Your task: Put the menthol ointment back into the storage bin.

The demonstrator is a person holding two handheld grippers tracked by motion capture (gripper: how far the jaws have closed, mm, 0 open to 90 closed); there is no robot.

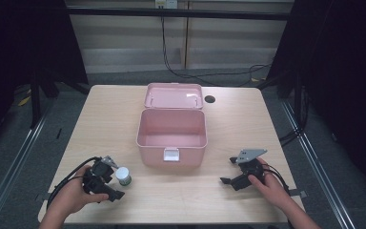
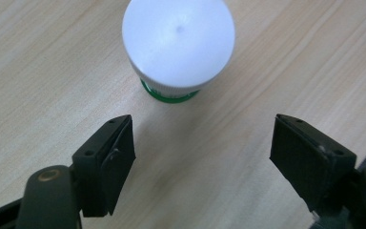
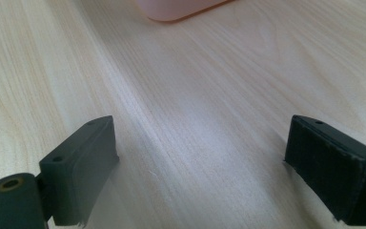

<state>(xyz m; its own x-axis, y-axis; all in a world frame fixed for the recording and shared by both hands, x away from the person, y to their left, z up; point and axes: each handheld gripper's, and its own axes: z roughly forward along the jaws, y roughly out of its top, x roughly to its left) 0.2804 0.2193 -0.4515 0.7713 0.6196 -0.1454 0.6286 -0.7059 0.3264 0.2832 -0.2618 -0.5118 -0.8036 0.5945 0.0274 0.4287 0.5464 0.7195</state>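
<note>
White-capped bottle (image 2: 178, 43): green label edge, writing unreadable.

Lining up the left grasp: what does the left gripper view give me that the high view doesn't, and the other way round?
Left gripper view: the bottle's green band under its white cap, standing ahead of the open jaws, not between them. High view: the open pink box, the right gripper and both hands. Both: bottle, left gripper, wooden table.
</note>
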